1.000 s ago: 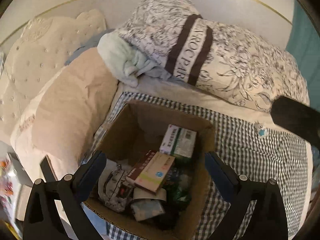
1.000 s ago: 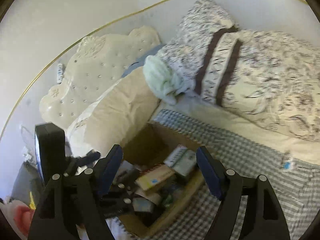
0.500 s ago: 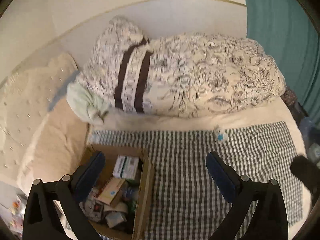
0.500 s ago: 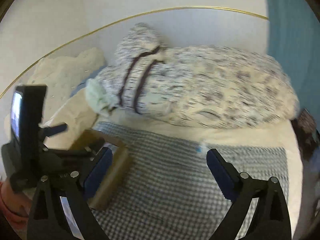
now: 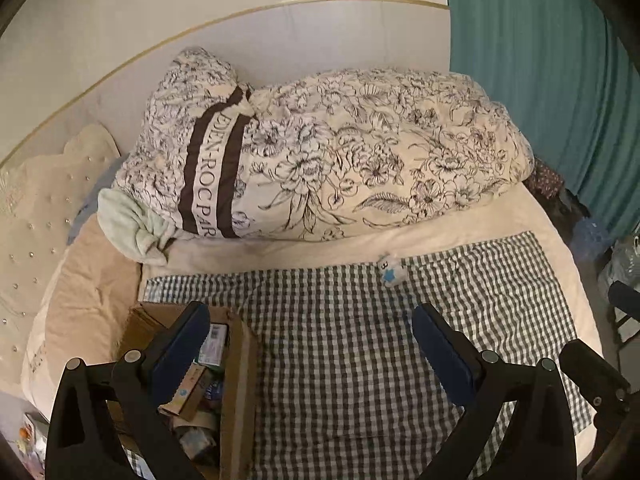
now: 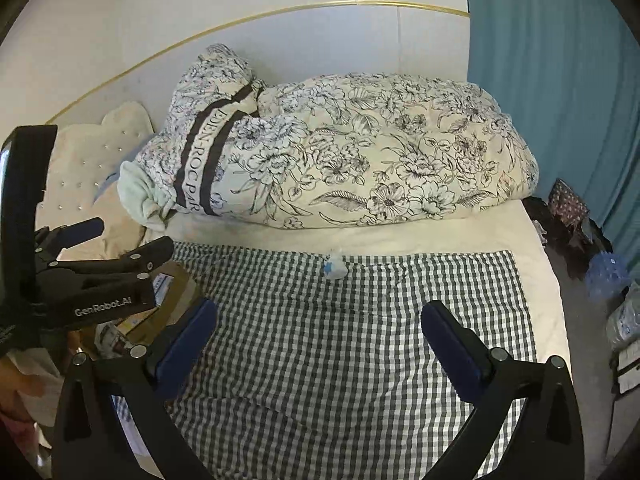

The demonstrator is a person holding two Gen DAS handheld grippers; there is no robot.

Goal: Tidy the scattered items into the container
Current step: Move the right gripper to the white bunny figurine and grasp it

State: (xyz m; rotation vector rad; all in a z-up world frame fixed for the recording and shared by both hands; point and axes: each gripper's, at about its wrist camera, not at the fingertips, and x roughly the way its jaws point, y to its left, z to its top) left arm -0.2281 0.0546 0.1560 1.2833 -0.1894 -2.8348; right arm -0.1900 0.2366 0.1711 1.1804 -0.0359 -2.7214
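One small white packet with a blue star [image 5: 391, 271] is all I see left on the checked cloth [image 5: 360, 360]. The cardboard box [image 5: 240, 360] already holds several cartons. Both my left gripper [image 5: 310, 350] and right gripper [image 6: 320, 344] hang spread, empty.

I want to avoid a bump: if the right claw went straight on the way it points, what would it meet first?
Probably the checked cloth on the bed; the open right claw has nothing between its fingers. The small white item lies farther on. Depth is unclear.
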